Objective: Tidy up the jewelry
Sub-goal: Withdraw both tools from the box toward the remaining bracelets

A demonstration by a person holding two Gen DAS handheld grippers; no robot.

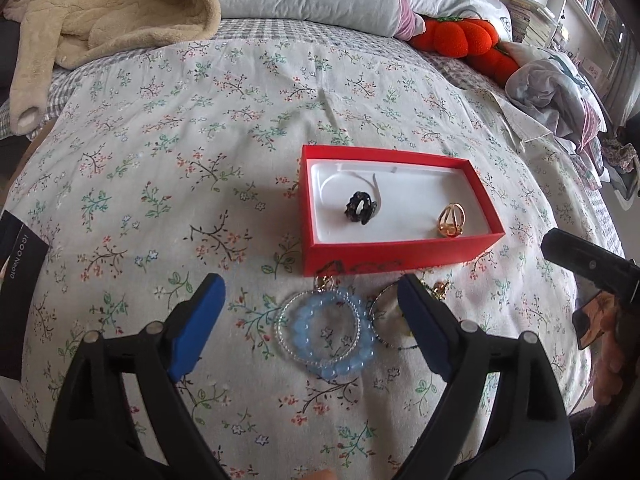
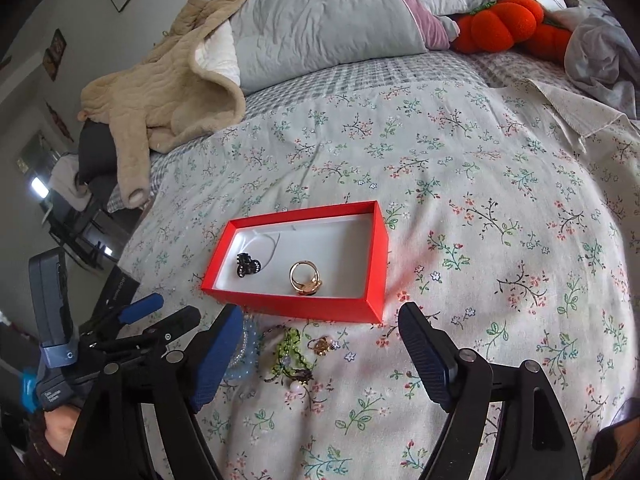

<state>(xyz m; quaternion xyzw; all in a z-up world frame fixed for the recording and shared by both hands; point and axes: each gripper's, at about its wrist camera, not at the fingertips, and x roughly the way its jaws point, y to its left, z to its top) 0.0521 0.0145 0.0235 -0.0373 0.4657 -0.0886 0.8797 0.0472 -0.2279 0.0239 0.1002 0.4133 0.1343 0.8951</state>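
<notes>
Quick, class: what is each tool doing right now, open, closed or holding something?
Left tool: open, holding nothing, above the blue bead bracelet.
Right tool: open, holding nothing.

One box (image 1: 394, 254) (two rings (image 1: 450, 221) inside)

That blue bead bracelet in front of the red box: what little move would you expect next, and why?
Probably the left gripper lowers and closes on the blue bracelet. Its jaws are open with the bracelet lying between them on the bedspread, outside the red box, which already holds a gold ring and a black piece.
</notes>
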